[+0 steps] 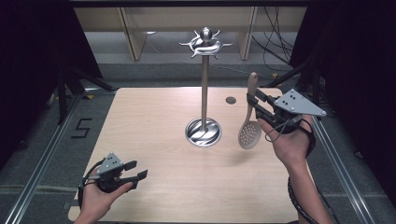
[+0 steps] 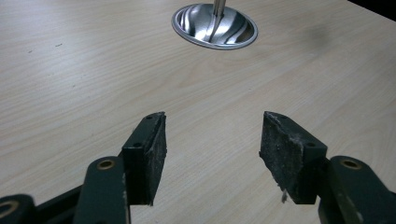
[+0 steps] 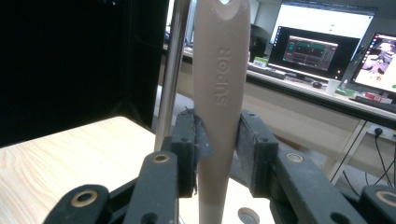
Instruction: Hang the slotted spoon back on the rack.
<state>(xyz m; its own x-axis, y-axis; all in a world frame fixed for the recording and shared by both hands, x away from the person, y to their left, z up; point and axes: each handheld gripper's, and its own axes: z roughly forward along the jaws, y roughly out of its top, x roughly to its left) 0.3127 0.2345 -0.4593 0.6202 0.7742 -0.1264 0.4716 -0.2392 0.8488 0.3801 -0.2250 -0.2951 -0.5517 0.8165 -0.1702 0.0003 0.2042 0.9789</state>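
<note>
Beige plastic slotted spoon [image 1: 250, 119], probably light, stiff and slick, sits clamped mid-handle in the right claw [image 1: 254, 103] while the left claw [image 1: 138, 171] hangs open over the counter [image 1: 154, 116].

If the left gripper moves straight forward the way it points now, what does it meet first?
Probably the round steel base of the utensil stand. The open left gripper points across bare table towards it, with nothing between; depth is hard to judge, so it may pass slightly beside it.

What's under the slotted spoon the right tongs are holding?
Bare wooden table: the slotted spoon hangs head-down from the right tongs, beside the rack's steel base. The tabletop directly behind its head is hidden.
</note>
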